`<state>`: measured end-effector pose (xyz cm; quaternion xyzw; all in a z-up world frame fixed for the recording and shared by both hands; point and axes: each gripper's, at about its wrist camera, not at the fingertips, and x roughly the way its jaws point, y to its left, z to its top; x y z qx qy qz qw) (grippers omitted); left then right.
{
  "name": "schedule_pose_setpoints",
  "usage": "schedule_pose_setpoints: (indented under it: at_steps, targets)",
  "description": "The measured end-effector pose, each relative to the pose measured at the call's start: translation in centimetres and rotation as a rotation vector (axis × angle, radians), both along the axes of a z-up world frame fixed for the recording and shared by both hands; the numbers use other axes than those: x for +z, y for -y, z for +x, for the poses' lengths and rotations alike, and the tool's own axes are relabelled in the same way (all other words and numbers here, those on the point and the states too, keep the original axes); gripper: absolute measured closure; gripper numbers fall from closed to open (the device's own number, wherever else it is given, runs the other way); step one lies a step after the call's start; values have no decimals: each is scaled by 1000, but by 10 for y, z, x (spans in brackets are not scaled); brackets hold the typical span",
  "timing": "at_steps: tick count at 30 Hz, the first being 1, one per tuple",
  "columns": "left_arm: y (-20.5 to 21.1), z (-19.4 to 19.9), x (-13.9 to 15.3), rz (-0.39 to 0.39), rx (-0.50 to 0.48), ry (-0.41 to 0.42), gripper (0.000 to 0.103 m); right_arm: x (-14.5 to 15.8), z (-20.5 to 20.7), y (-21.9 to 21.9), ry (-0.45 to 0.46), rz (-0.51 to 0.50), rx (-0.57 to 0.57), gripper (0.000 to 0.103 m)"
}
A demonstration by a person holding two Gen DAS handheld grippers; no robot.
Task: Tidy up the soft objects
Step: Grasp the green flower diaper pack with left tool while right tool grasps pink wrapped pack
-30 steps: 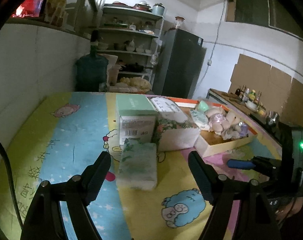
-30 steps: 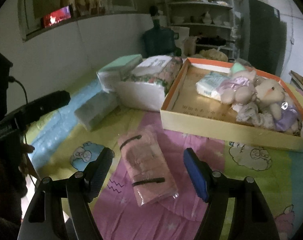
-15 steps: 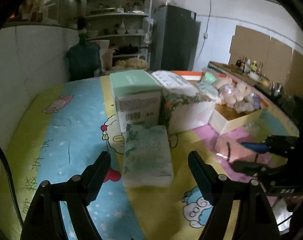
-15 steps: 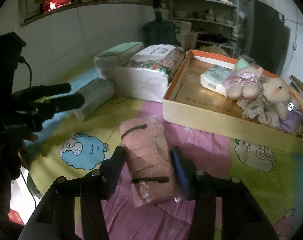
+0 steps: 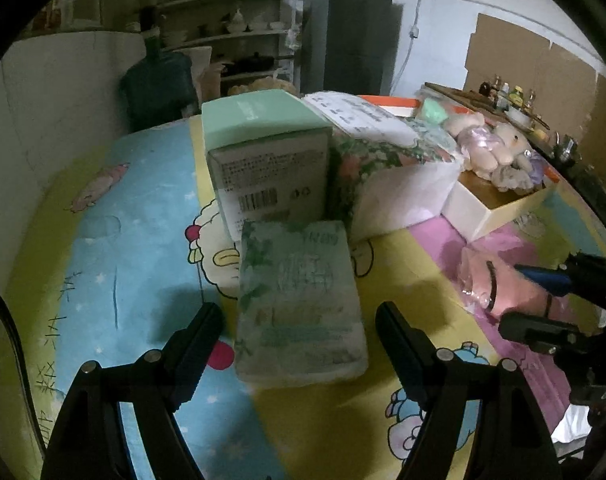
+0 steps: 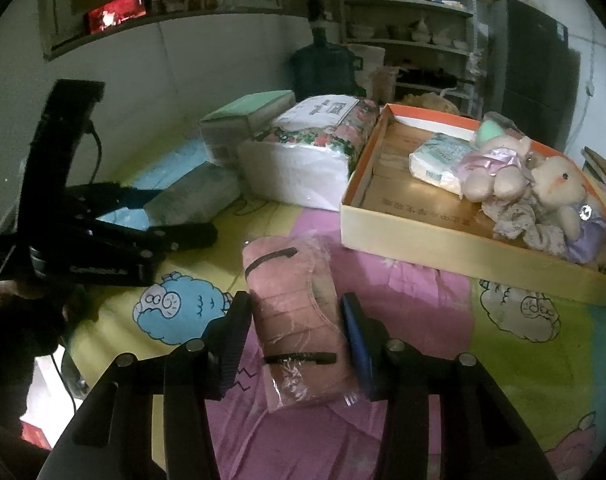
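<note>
Pinching the pink plastic-wrapped cloth pack (image 6: 299, 320), the right gripper (image 6: 295, 332) risks film slippage; left gripper (image 5: 299, 344) jaws are held spread.

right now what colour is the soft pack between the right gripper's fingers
Pink, in clear plastic wrap with two black bands: the pink pack in the right gripper, best seen in the right wrist view.

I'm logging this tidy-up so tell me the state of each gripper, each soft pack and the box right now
Right gripper: shut on the pink pack, which lies on the mat.
Left gripper: open, straddling the green tissue pack, not gripping.
Green tissue pack: flat on the mat.
Open box: lidless, holding a tissue pack and plush toys.
</note>
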<state>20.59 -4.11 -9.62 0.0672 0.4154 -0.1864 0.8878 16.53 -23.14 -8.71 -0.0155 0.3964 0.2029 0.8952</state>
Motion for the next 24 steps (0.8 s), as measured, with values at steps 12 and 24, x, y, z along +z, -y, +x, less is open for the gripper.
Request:
schedule_pose_setpoints:
  at_steps: [12,24]
  targets:
    - [-11,-6,1,-34,73,20,57,4,-1,1,1,22,-14,56]
    - [-13,-28,20,-87,145,46,58,16,-6,2,33,56,-37,56]
